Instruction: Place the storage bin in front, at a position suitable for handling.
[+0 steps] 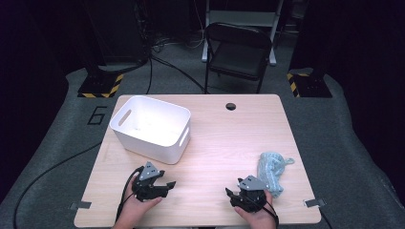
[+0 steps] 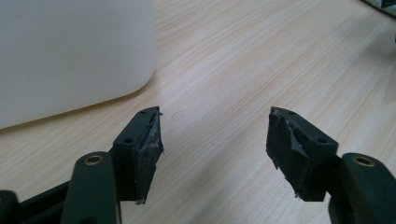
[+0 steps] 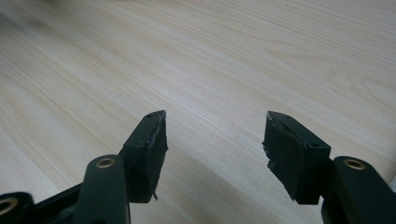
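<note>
The cloth (image 1: 271,171), a pale blue-green bundle, lies crumpled on the right part of the wooden table (image 1: 224,138), near the right edge and just beside the right gripper (image 1: 230,194). It rests flat on the tabletop, a thin loop of it sticking out toward the right edge. Nothing holds it; whether its near end touches the gripper's body cannot be told from the high view.

The right gripper sits low over the front of the table in the person's right hand (image 1: 258,214), its jaws pointing toward the left of the high view, away from the cloth. In the right gripper view (image 3: 214,140) the two black jaws stand wide apart with only bare wood grain between them.

The left gripper (image 1: 169,184) is held in the left hand (image 1: 138,207) near the front left of the table, its jaws pointing toward the right of the high view. In the left gripper view (image 2: 215,135) these jaws gape just as wide, with bare tabletop between them; their pads (image 2: 149,140) look worn and ragged at the edges.

A white plastic bin (image 1: 143,143) with cut-out handles stands on the back left part of the table, just beyond the left gripper. Its rounded wall (image 2: 70,56) appears in the upper left of the left gripper view, close to the jaws but apart from them. The bin is well apart from the cloth.
</note>
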A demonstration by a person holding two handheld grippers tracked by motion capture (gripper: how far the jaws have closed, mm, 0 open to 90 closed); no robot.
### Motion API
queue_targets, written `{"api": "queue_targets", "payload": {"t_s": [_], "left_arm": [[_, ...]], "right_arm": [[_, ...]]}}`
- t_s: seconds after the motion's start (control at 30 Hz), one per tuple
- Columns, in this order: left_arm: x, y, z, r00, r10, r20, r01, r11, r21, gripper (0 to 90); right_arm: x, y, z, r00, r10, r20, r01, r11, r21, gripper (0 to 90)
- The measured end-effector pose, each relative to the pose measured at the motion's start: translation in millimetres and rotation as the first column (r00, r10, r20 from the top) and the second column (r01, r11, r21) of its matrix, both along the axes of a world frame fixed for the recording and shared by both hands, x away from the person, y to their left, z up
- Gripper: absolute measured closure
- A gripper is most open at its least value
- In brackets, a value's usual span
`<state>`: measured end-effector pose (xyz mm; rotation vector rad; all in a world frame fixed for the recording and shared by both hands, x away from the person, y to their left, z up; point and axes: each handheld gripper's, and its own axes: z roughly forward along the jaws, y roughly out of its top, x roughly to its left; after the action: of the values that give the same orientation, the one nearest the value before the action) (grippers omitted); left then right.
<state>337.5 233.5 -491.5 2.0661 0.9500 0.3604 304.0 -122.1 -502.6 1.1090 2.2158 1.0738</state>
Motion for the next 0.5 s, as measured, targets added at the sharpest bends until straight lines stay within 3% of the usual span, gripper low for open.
{"api": "queue_targets", "payload": {"t_s": [0.13, 0.3, 0.5], "left_arm": [[1.7, 0.5, -0.1, 1.0, 0.006, -0.005, -0.006, 1.0, -0.006, 38.1], [-0.8, 1.3, 1.6, 0.9999, 0.011, -0.01, -0.011, 0.9998, -0.014, 38.1], [-3.2, 0.7, 7.9, 0.9998, 0.017, 0.01, -0.017, 0.9992, -0.035, 37.7]], "right_arm": [[2.5, -1.0, -0.5, 1.0, 0.001, 0.002, -0.001, 1.0, -0.002, 40.1], [3.7, 3.3, -2.3, 0.9984, 0.038, -0.042, -0.037, 0.999, 0.037, 42.8], [1.9, 4.5, -2.7, 0.9981, 0.04, -0.046, -0.038, 0.998, 0.043, 45.5]]}}
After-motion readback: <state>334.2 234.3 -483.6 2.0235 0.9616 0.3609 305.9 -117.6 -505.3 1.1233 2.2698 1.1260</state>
